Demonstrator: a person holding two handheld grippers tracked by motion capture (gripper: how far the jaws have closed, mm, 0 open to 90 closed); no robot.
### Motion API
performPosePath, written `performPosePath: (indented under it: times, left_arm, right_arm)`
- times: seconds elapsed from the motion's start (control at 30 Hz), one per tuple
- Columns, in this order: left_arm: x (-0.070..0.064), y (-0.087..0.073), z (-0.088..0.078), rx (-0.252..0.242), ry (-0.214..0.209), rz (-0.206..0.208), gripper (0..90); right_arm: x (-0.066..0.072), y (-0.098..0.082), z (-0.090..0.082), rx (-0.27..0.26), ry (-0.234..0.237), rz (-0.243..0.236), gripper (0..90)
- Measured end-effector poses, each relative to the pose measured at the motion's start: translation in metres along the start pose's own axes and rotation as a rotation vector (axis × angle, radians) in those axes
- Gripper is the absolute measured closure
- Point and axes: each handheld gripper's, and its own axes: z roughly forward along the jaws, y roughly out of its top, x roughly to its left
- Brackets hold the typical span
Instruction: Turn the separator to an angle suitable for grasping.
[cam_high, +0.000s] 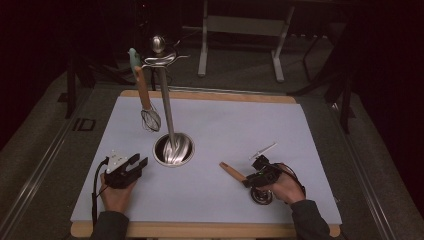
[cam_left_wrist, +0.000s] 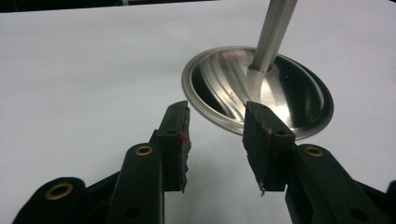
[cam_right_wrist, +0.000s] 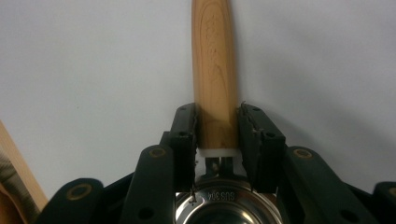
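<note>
We are looking first at our right gripper (cam_right_wrist: 217, 135): its jaws are standing narrowly apart with the wooden handle (cam_right_wrist: 214, 70) of a steel ladle-like utensil between them. Whether the pads are still pressing on the wood we cannot quite tell; a thin gap seems to be showing on each side, so we are reading it as let go. The utensil's metal bowl (cam_right_wrist: 224, 205) is sitting right under the jaws, stamped with lettering, and it is lying flat on the white mat (cam_high: 300, 130), well to the right of the utensil stand (cam_high: 173, 149), probably because it is waiting to be hung.

Our left gripper (cam_left_wrist: 215, 140) is holding its jaws wide with nothing between them, hovering just left of the stand's round steel base (cam_left_wrist: 280, 93), likely ready to steady it. Seen from above, that left gripper (cam_high: 131, 167) is sitting close beside the base while our right gripper (cam_high: 257, 175) is working farther off. A whisk (cam_high: 147, 107) with a wooden handle is already hanging from the stand's top hooks.
</note>
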Motion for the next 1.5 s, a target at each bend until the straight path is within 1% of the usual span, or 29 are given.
performPosePath:
  times: [0.07, 0.17, 0.3, 0.4, 0.5, 0.63, 0.73, 0.8, 0.93, 1.0, 1.07, 1.1, 1.13, 1.33, 1.5]
  left_arm:
    - [0.0, 0.0, 0.0, 0.0, 0.0, 0.001, 61.3]
    - [0.0, 0.0, 0.0, 0.0, 0.0, 0.001, 61.3]
    - [0.0, 0.0, 0.0, 0.001, 0.0, 0.001, 61.2]
    - [0.0, 0.0, 0.0, 0.001, 0.001, 0.0, 61.1]
    - [0.0, 0.0, 0.0, 0.001, 0.001, 0.001, 60.7]
    - [0.0, 0.0, 0.0, 0.001, 0.001, 0.002, 60.6]
    - [0.0, 0.0, 0.0, 0.002, 0.001, 0.002, 60.6]
    - [0.0, 0.0, 0.001, 0.003, 0.002, 0.004, 60.6]
    - [0.0, 0.0, 0.0, 0.003, 0.003, 0.006, 60.6]
    - [0.0, 0.0, 0.001, 0.003, 0.003, 0.004, 60.6]
    - [0.0, 0.0, 0.001, 0.003, 0.001, 0.003, 60.5]
    - [0.0, 0.0, 0.001, 0.002, 0.001, 0.001, 60.3]
    - [0.0, 0.0, 0.001, 0.003, 0.002, 0.001, 60.0]
    - [0.0, 0.0, 0.001, 0.01, 0.003, 0.002, 59.8]
    - [0.0, 0.0, 0.001, 0.012, 0.004, 0.002, 59.8]
  right_arm:
    - [-0.002, 0.0, 0.0, 0.003, 0.012, 0.005, 67.5]
    - [-0.004, -0.001, -0.001, 0.021, 0.035, 0.018, 67.3]
    - [-0.005, -0.002, 0.0, 0.032, 0.074, 0.032, 63.9]
    - [-0.004, -0.002, 0.0, 0.034, 0.077, 0.036, 64.2]
    - [-0.004, -0.001, -0.001, 0.03, 0.089, 0.036, 65.4]
    - [-0.002, 0.0, 0.002, 0.05, 0.081, 0.034, 68.0]
    - [-0.002, 0.002, 0.004, 0.064, 0.08, 0.035, 67.9]
    - [0.0, 0.004, 0.005, 0.069, 0.068, 0.029, 68.1]
    - [0.005, 0.006, 0.005, 0.08, 0.049, 0.003, 69.9]
    - [0.008, 0.007, 0.005, 0.076, 0.06, -0.007, 71.0]
    - [0.01, 0.008, 0.005, 0.08, 0.049, -0.01, 71.1]
    - [0.01, 0.008, 0.005, 0.082, 0.05, -0.011, 71.1]
    - [0.01, 0.009, 0.006, 0.084, 0.053, -0.019, 71.1]
    - [0.009, 0.012, 0.009, 0.113, 0.072, -0.009, 70.3]
    - [0.007, 0.014, 0.01, 0.121, 0.083, -0.015, 69.5]
